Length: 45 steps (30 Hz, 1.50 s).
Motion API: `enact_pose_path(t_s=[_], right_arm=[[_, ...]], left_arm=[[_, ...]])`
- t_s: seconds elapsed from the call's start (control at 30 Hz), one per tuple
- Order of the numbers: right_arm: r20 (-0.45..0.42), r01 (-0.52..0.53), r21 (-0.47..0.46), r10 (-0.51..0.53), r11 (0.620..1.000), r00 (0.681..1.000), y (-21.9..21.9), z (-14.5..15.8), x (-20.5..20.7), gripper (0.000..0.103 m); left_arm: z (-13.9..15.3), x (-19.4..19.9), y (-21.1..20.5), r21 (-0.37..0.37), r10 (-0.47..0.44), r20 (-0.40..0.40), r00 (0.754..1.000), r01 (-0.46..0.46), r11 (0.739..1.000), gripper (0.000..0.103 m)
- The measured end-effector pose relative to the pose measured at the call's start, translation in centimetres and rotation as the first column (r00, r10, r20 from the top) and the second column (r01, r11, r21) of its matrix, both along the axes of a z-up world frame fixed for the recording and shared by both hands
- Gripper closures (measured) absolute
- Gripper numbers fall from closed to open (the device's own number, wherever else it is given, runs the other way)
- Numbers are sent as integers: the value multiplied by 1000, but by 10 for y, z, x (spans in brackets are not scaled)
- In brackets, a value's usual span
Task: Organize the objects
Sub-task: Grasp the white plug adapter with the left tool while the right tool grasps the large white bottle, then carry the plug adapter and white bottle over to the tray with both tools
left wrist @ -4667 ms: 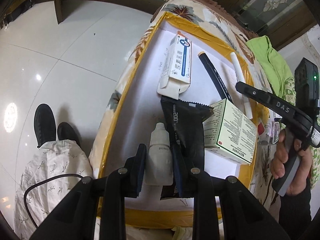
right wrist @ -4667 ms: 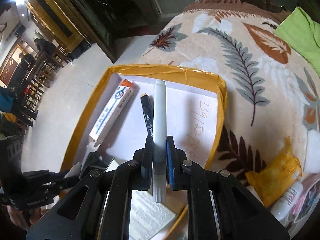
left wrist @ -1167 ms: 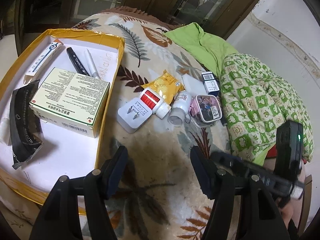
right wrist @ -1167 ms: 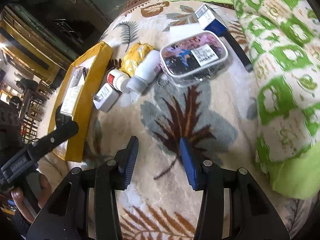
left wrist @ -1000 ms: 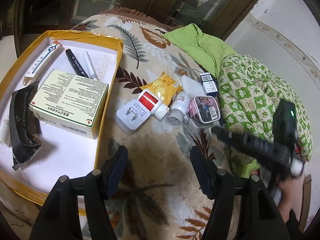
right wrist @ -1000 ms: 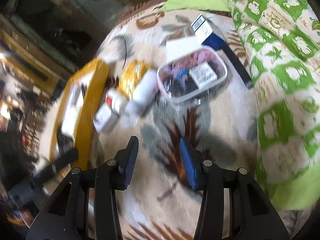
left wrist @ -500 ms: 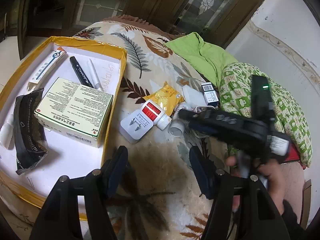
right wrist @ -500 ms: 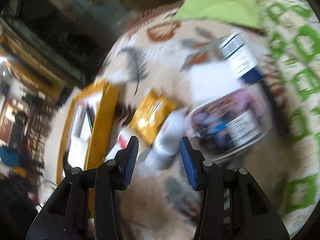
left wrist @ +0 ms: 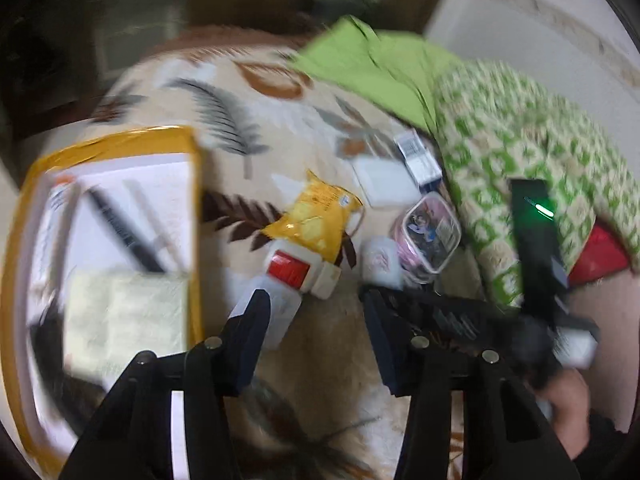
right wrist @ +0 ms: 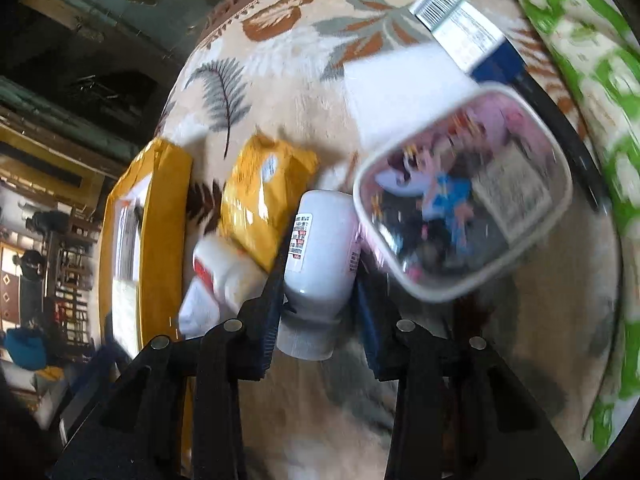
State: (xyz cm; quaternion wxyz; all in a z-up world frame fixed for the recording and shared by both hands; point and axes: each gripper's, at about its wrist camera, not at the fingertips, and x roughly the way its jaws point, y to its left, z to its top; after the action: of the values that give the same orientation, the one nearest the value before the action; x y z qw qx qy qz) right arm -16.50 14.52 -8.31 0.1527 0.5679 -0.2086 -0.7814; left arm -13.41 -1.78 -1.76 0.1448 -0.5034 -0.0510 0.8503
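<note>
Straddling white bottle (right wrist: 320, 256): right hand-held gripper (right wrist: 320, 300)

A leaf-patterned cream blanket (left wrist: 280, 120) covers the bed and carries everything. At the left of the left wrist frame lies a yellow-rimmed box (left wrist: 192, 200). Toward the centre sit a yellow packet (left wrist: 316, 216), a white red-labelled bottle (left wrist: 296, 270) just below it, and a white charger (left wrist: 280, 312) lower still. To the right lie a white bottle (right wrist: 320, 256), a clear case (right wrist: 464, 196), a white pad (left wrist: 384, 184) and a blue-white carton (right wrist: 464, 36). A green patterned quilt (left wrist: 520, 140) lies at the right.
</note>
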Motion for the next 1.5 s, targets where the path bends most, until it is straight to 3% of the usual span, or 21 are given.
enact_pose_path(t_s=[0.17, 0.47, 0.6, 0.7, 0.83, 1.1, 1.23, 1.33, 1.5], right_arm=[[-2, -17, 12, 17, 1000, 1000, 12, -1, 25, 67], [-24, -56, 36, 57, 998, 998, 13, 2, 31, 67], [-21, -57, 37, 58, 998, 998, 12, 2, 29, 67], [-18, -53, 34, 53, 998, 998, 12, 2, 30, 67], [-16, -52, 37, 53, 998, 998, 11, 0, 30, 67], [-25, -79, 73, 81, 994, 996, 6, 1, 28, 67], [-24, -88, 70, 90, 994, 996, 4, -2, 23, 67], [-32, -94, 86, 97, 992, 995, 2, -2, 21, 68], [-28, -95, 74, 97, 993, 995, 2, 4, 37, 68]], left_arm=[[-32, -28, 16, -127, -114, 128, 985, 130, 983, 55], [-34, -20, 38, -307, -182, 129, 975, 214, 927, 55], [-36, -28, 27, -341, -119, 132, 984, 158, 927, 51], [-46, -27, 22, -299, -130, 174, 976, 178, 938, 52], [-46, -14, 30, -337, -151, 149, 977, 193, 921, 62], [-42, 35, 28, -215, -106, 210, 972, 152, 965, 62], [-42, 59, 31, -226, -86, 141, 986, 117, 967, 60], [-45, 68, 39, -276, -108, 106, 989, 133, 952, 62], [-34, 77, 35, -243, -94, 81, 992, 112, 964, 63]])
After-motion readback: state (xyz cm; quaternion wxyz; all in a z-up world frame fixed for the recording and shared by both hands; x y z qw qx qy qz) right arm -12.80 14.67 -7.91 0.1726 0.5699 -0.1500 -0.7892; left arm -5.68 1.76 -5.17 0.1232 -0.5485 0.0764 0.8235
